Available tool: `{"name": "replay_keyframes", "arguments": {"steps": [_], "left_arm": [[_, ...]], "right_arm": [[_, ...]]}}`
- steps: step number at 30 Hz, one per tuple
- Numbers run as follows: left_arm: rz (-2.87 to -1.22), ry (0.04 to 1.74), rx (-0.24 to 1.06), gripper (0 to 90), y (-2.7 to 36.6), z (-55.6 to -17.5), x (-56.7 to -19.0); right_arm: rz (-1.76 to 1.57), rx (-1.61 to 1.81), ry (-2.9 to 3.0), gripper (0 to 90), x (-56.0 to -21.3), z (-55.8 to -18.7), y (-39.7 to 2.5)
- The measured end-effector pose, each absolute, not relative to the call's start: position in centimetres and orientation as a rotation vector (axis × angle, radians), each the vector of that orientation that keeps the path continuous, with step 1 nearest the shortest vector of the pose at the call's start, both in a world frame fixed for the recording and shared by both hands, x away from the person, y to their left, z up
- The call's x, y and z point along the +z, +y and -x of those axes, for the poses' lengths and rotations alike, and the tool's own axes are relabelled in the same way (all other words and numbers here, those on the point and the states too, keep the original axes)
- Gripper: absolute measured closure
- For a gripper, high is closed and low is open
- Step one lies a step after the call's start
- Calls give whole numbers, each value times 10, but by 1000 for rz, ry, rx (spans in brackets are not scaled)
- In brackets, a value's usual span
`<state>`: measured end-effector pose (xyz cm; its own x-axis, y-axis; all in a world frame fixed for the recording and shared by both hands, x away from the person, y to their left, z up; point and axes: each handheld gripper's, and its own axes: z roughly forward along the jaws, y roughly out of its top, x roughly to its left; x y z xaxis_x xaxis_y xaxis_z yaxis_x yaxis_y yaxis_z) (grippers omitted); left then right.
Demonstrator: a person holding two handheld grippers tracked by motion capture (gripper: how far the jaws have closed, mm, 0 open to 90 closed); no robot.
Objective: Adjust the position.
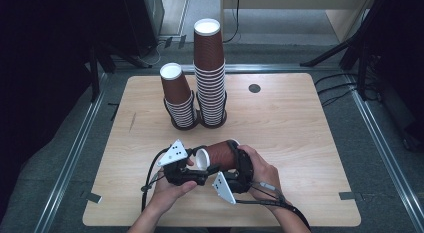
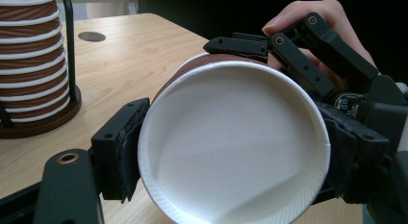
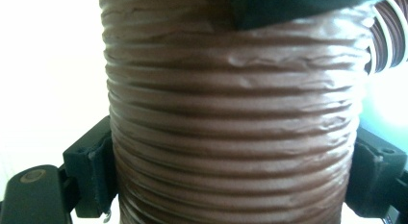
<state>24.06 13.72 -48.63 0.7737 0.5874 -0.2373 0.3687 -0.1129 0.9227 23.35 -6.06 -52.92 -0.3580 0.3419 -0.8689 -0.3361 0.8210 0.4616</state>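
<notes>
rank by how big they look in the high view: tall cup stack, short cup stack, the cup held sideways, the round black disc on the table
1. tall cup stack
2. short cup stack
3. held cup, gripped by both grippers
4. black disc

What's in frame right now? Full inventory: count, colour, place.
held paper cup: 1, brown ribbed outside, white inside, lying sideways between both grippers near the table's front.
tall cup stack: 1, brown with white rims, upright in a dark holder, back middle of table.
short cup stack: 1, brown with white rims, leaning in a dark holder, left of the tall one.
round grommet: 1, dark grey, back right of tabletop.
table: 1, light wood.
left gripper: 1, black, jaws at the cup's rim.
right gripper: 1, black, jaws clamped on the cup's body.
hands: 2, each holding a gripper.
</notes>
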Motion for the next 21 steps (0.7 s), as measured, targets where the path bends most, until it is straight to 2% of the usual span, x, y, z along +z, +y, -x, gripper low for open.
{"name": "replay_keyframes", "arguments": {"steps": [8,11,21], "left_arm": [[-1709,751,226,226,139,-240,-486],[-1703,747,213,228,140,-241,-486],[-1654,760,199,232,151,-244,-487]], "right_arm": [[-50,754,1812,67,-530,-235,-61],[-52,763,1855,0,-529,-235,-61],[-88,754,1851,0,-525,-239,-70]]}}
